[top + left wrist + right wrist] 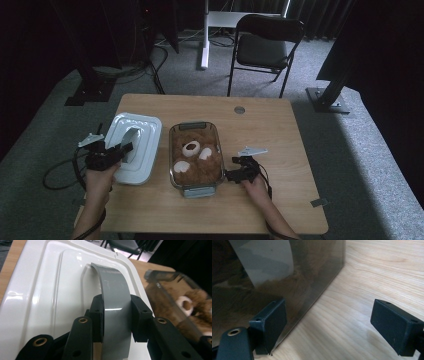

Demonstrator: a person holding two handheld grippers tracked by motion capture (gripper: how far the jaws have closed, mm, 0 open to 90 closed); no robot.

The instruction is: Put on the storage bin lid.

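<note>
A dim room with grey carpet, a black folding chair [267,42] and dark curtains was seen behind a light wooden desk [265,125]. A white lid [134,147] was found at the desk's left part, just beside a clear container [196,154] at the middle. A brown plush toy [197,155] with pale patches was seen lying inside the container.

The left gripper [122,148] was held over the lid's near left side. Its fingers [98,315] were clamped on the lid's grey arched handle [115,302], one on each edge of the strap, as shown in the left gripper view. Whether the lid was touching the desk could not be told.

The right gripper [229,175] was positioned at the container's near right corner. In the right gripper view its fingers [270,325] were seen spread wide apart, one set against the container's clear wall [312,272], the other out over bare wood, well apart from it. Nothing was gripped between them.
</note>
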